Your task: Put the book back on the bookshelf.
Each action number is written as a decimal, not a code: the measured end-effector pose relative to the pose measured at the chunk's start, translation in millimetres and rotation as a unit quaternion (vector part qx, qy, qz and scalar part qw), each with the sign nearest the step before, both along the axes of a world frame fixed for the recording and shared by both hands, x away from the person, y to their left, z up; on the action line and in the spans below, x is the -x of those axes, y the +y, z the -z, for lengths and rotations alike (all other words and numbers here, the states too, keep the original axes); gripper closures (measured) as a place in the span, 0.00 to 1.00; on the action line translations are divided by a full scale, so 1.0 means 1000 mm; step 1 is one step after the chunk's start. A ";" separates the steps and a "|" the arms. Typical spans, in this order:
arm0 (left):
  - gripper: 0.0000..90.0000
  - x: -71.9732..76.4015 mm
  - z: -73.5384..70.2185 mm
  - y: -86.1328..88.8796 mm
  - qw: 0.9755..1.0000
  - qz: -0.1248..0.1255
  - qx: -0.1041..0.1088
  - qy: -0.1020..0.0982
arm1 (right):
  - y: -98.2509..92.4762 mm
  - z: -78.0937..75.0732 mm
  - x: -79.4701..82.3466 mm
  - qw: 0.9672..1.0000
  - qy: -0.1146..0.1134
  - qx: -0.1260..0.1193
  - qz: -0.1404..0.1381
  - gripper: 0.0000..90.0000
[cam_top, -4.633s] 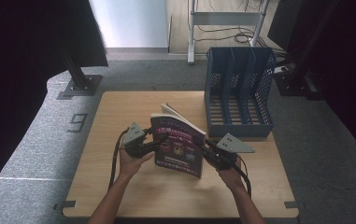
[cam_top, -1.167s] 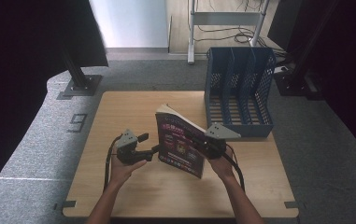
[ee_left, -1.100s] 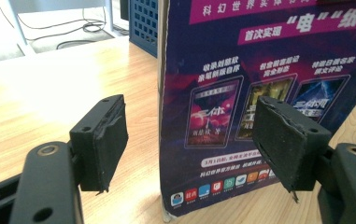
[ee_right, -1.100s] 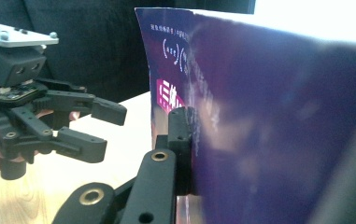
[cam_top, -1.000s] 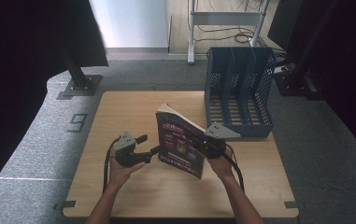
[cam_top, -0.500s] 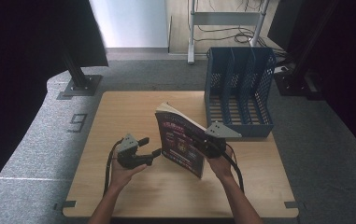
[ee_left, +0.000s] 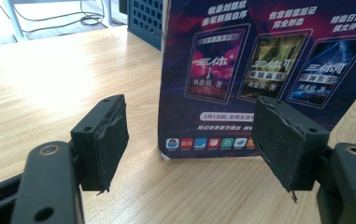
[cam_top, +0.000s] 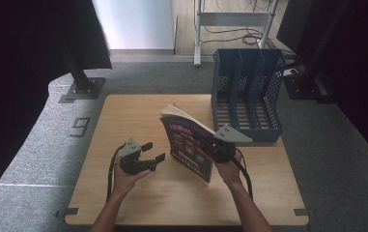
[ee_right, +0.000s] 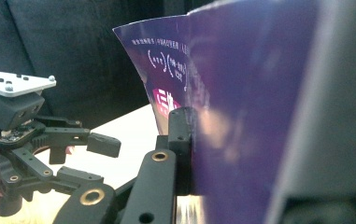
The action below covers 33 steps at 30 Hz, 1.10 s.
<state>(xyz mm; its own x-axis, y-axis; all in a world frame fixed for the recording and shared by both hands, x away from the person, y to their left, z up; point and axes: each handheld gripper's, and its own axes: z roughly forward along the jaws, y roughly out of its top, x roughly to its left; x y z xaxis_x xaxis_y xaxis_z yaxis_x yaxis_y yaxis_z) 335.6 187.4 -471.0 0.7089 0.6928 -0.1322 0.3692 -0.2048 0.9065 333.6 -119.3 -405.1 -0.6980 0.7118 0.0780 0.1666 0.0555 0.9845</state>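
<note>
A paperback book point(cam_top: 187, 144) with a purple cover stands upright on its lower edge on the wooden table point(cam_top: 123, 116), pages fanning at the top. My right gripper point(cam_top: 214, 144) is shut on the book's right edge; in the right gripper view the cover point(ee_right: 241, 93) is pressed between the jaws. My left gripper point(cam_top: 153, 151) hangs open just left of the book, apart from it. In the left gripper view its pads point(ee_left: 110, 135) stand wide with the cover point(ee_left: 259, 60) beyond them. The left gripper point(ee_right: 94, 161) also appears in the right gripper view.
A blue mesh file holder point(cam_top: 247, 92) with three slots stands at the table's far right, just behind the book. A black stand base point(cam_top: 82, 87) sits on the grey floor off the far left corner. Bare wood lies left of and in front of the grippers.
Since the earliest frame my left gripper has let go of the book's left edge and drawn back to the left. The book has turned a little in my right gripper. Over the last second, nothing visible.
</note>
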 end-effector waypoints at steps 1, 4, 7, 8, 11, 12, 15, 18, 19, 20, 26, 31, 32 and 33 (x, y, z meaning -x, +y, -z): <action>0.31 0.000 0.000 0.000 1.000 0.000 0.001 0.001 | -0.001 -0.001 0.000 1.000 -0.001 -0.002 0.000 0.91; 0.31 -0.001 0.000 0.001 1.000 0.000 0.003 0.002 | -0.001 -0.004 0.001 1.000 -0.002 -0.001 0.001 0.91; 0.31 -0.001 0.000 0.001 1.000 -0.002 0.004 0.002 | -0.001 -0.006 0.000 1.000 -0.004 0.001 0.002 0.91; 0.31 -0.001 0.001 0.001 1.000 -0.002 0.003 0.003 | 0.000 -0.006 0.000 1.000 -0.004 0.000 0.003 0.91; 0.31 -0.001 0.001 0.002 1.000 -0.003 0.004 0.003 | 0.000 -0.007 -0.001 1.000 -0.004 -0.002 0.004 0.91; 0.31 -0.001 0.001 0.002 1.000 -0.003 0.005 0.003 | 0.000 -0.007 -0.001 1.000 -0.004 -0.003 0.004 0.91; 0.31 0.000 0.001 0.003 1.000 -0.003 0.004 0.004 | 0.000 -0.009 -0.001 1.000 -0.004 -0.005 0.007 0.91; 0.31 0.000 0.001 0.003 1.000 -0.006 0.002 0.004 | -0.001 -0.010 -0.001 1.000 -0.007 -0.004 0.008 0.91; 0.31 0.000 0.001 0.004 1.000 -0.006 0.002 0.005 | -0.001 -0.011 -0.001 1.000 -0.008 -0.004 0.009 0.91; 0.31 0.000 0.001 0.004 1.000 -0.006 0.001 0.005 | -0.001 -0.011 -0.002 1.000 -0.008 -0.004 0.009 0.91; 0.31 0.000 0.001 0.003 1.000 -0.005 0.001 0.006 | -0.005 -0.012 -0.002 1.000 -0.008 -0.008 0.013 0.91; 0.31 0.000 0.001 0.003 1.000 -0.005 0.001 0.006 | -0.007 -0.015 -0.003 1.000 -0.009 -0.009 0.018 0.91; 0.31 0.001 0.002 0.002 1.000 -0.005 0.001 0.006 | -0.007 -0.016 -0.004 1.000 -0.010 -0.009 0.019 0.91; 0.31 0.001 0.002 0.003 1.000 -0.005 0.001 0.006 | -0.007 -0.016 -0.004 1.000 -0.011 -0.009 0.019 0.91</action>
<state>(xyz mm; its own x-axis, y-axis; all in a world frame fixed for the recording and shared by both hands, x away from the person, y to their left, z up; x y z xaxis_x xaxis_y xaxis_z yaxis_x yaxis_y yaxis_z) 334.9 190.0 -472.6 0.7008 0.6992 -0.1414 0.3816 -0.1999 0.9024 337.3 -126.6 -388.9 -0.6726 0.7362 0.0755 0.1467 0.0327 0.9886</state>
